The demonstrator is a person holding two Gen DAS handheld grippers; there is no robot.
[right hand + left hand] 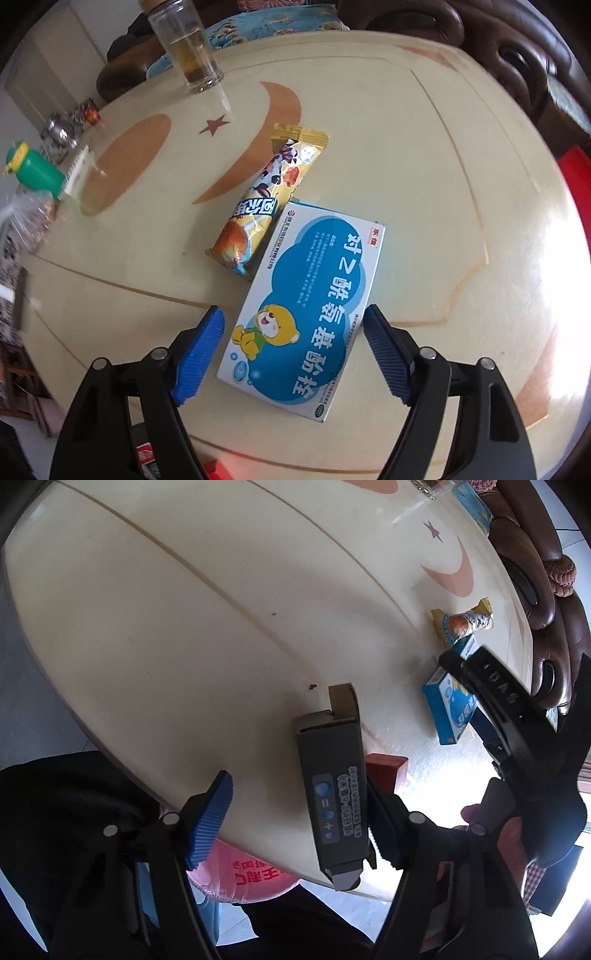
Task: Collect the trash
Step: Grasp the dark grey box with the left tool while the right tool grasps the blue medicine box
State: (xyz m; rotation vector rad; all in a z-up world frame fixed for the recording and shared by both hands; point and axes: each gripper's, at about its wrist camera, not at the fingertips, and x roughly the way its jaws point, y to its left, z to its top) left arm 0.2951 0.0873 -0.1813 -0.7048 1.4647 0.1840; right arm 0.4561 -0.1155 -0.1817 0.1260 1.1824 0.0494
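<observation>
In the left wrist view a long grey carton (332, 794) leans against the right finger of my left gripper (295, 819). The jaws stand wide apart and do not clamp it. It hangs over the cream table's (184, 627) near edge, above a pink bag (251, 878). In the right wrist view my right gripper (295, 354) is open and straddles a blue and white medicine box (306, 306) lying flat. A yellow snack wrapper (266, 199) lies just beyond the box. The box (450, 705), the wrapper (465, 622) and the right gripper's black body (517, 716) also show in the left wrist view.
A glass jar (188, 48) with amber liquid stands at the table's far side. A green bottle (33, 170) and small shiny items (70, 122) sit at the far left. A red block (384, 768) lies by the carton. Brown wooden chairs (535, 590) border the table.
</observation>
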